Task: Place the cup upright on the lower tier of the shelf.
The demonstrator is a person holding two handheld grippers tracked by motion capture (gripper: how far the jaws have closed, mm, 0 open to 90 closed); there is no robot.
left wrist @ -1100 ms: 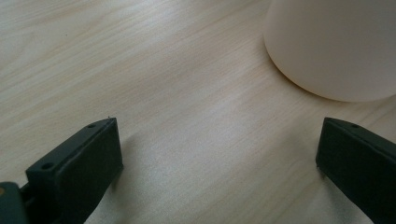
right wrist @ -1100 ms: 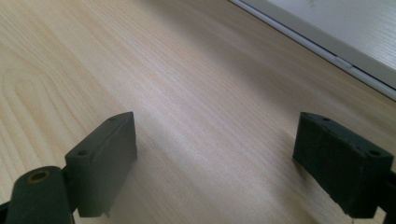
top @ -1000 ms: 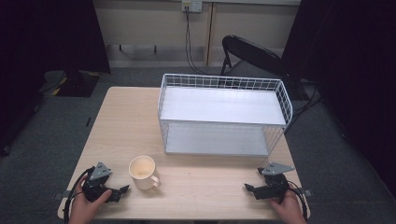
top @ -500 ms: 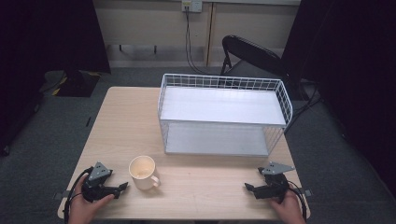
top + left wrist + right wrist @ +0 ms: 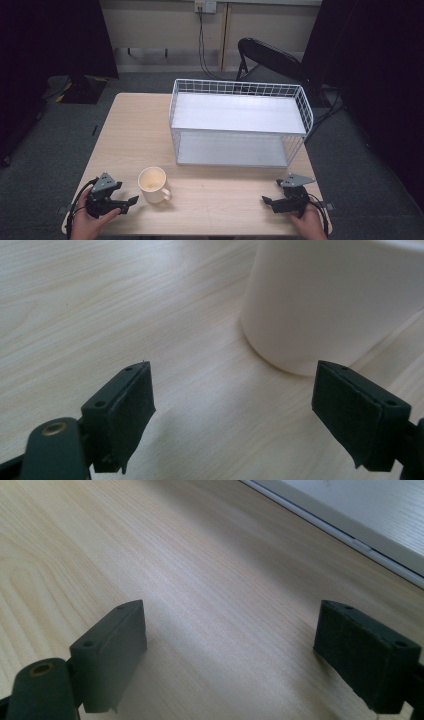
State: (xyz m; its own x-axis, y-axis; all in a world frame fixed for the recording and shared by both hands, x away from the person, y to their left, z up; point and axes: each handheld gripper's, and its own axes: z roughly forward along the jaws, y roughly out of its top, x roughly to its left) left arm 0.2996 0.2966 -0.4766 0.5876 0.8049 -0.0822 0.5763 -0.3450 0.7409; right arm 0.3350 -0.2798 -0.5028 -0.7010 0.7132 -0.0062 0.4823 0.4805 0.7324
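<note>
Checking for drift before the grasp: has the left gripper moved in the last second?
Yes. The left gripper has shifted slightly toward the table's near edge, still beside the mug, fingers open.

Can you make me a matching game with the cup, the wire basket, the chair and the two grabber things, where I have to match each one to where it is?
Things:
1. cup
2. wire basket
3. folding chair
4. right gripper

Places:
A. on the floor behind the table
B. at the table's near right corner, jaws open
C. on the table's far right part, empty
D. near the front edge, just ahead of the open left gripper

Pairs: 1-D, 2-C, 3-A, 4-B
</note>
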